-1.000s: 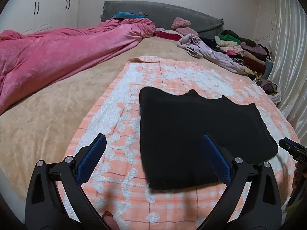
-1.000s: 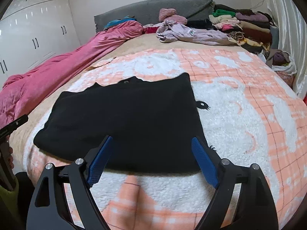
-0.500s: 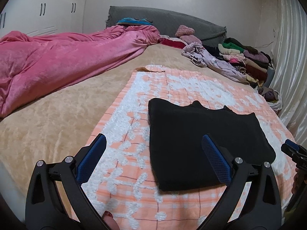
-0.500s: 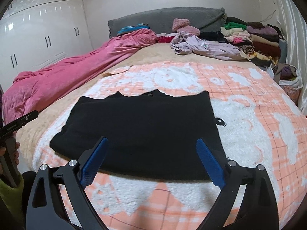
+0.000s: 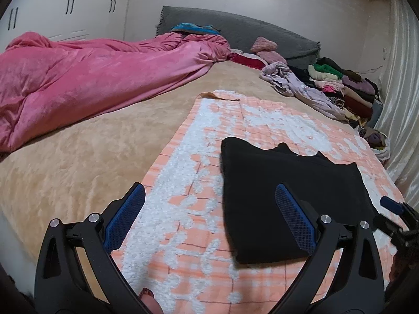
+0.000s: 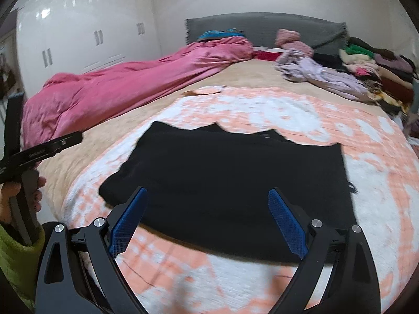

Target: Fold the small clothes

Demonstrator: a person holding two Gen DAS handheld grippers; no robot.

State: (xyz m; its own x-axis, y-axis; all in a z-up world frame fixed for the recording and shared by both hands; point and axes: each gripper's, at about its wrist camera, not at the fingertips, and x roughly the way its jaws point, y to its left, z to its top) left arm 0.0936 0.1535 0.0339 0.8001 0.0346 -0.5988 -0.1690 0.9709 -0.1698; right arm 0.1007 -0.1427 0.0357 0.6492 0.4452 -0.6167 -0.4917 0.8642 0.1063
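A black garment lies folded flat on the orange-and-white blanket on the bed; it also shows in the right wrist view. My left gripper is open and empty, held above the blanket at the garment's left edge. My right gripper is open and empty, held above the garment's near edge. The right gripper shows at the right rim of the left wrist view, and the left gripper at the left rim of the right wrist view.
A pink duvet lies along the bed's left side. A pile of clothes sits at the far right by the grey headboard. A lilac garment lies beside it. White wardrobes stand at the left, a curtain at the right.
Both grippers have drawn back and risen away from the black garment, so it looks smaller and farther. Both stayed open. The garment has not moved.
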